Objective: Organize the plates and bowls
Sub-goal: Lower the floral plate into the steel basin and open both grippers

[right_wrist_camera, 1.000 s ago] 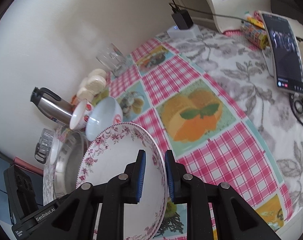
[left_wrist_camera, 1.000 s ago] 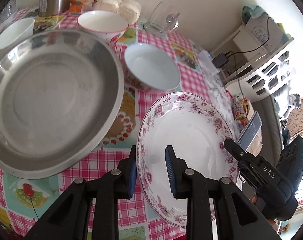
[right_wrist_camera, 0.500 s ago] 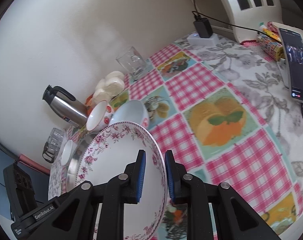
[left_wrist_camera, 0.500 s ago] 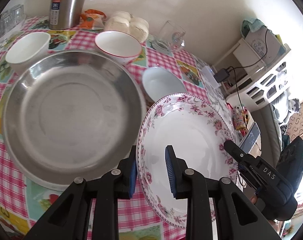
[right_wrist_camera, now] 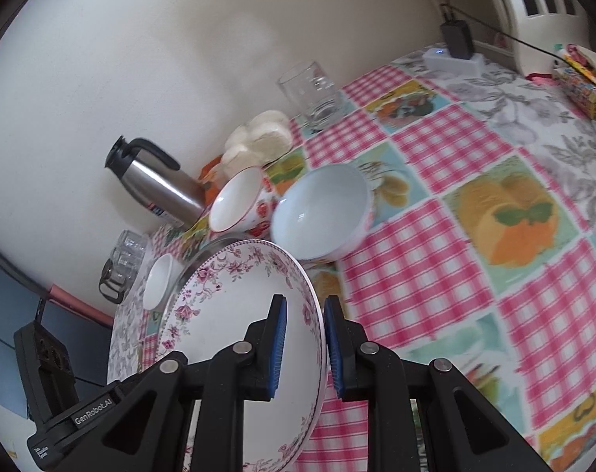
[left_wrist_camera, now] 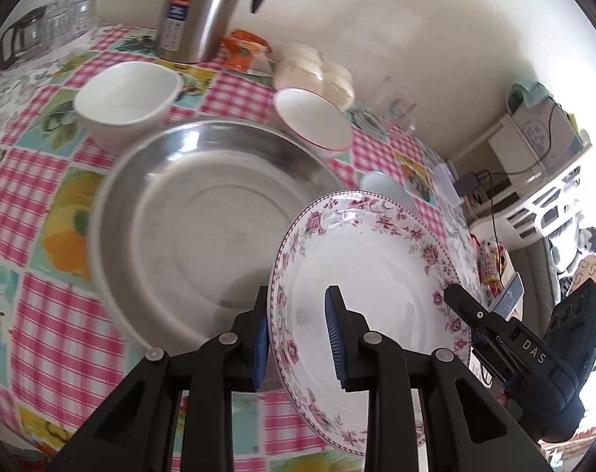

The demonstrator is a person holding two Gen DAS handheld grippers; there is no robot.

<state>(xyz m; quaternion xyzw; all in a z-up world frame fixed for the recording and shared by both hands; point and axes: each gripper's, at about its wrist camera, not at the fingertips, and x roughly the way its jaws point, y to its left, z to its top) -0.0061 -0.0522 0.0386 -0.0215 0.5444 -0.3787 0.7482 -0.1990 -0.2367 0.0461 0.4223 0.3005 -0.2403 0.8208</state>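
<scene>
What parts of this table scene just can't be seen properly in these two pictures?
- Pale blue bowl: left wrist view, mostly hidden behind the floral plate.
- Steel basin: right wrist view, only a sliver shows past the plate.
- Flask: left wrist view, top cut off by the edge.
- Glass jars: left wrist view, too blurred to count.

Two handheld grippers, both matte black plastic. Left gripper (left_wrist_camera: pixel 298 338): paired angular arms with triangular cut-outs, round silver screws at the joints, ribbed blue pads (left_wrist_camera: pixel 334 340) lining the inner faces of the fingers. Right gripper (right_wrist_camera: pixel 302 348): same black arms, same silver screws, same blue ribbed pads (right_wrist_camera: pixel 279 344). White lettering "DAS" on one body, "GenRobot.AI" on the other, each seen from the opposite camera.
</scene>
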